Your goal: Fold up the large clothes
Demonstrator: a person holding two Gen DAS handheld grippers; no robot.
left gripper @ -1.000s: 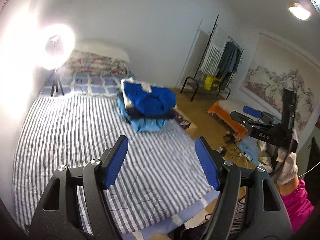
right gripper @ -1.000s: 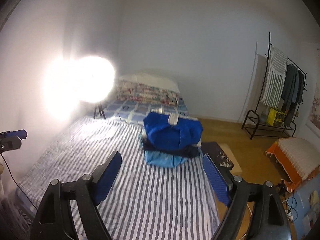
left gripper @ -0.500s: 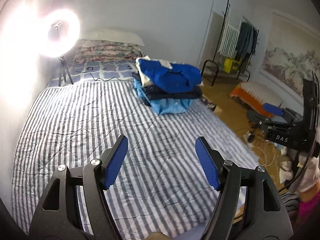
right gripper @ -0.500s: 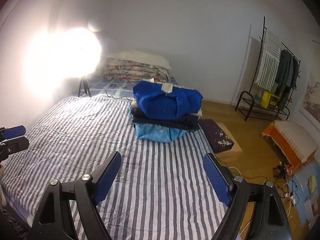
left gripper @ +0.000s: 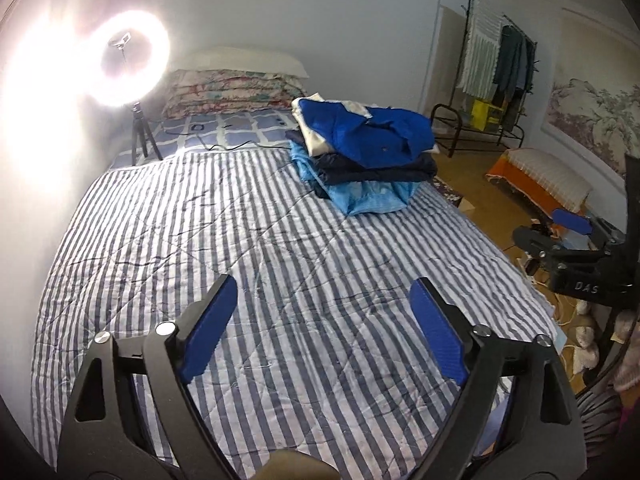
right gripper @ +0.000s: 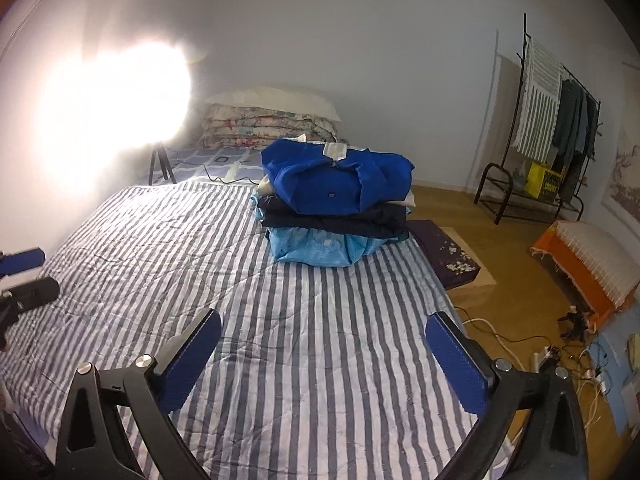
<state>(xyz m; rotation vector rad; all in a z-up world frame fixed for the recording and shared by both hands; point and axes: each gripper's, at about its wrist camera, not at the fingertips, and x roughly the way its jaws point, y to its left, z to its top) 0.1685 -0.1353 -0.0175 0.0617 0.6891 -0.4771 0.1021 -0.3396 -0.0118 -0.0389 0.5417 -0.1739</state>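
A stack of folded clothes (right gripper: 334,208) is seen ahead on the striped bed (right gripper: 304,344), nearer the right hand-held gripper (right gripper: 322,354); both hand-held grippers, just opened wider, are held empty, the left hand-held gripper (left gripper: 322,332) included.

Folded clothes (right gripper: 336,208) lie stacked on the striped bed: royal blue over navy over light blue.

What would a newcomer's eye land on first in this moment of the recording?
Probably the glaring ring light on its tripod at the bed's far left corner, then the stack of folded clothes, bright blue on top, near the striped bedspread's far right edge. Both grippers, left gripper and right gripper, hang open over bare bedspread, holding nothing.
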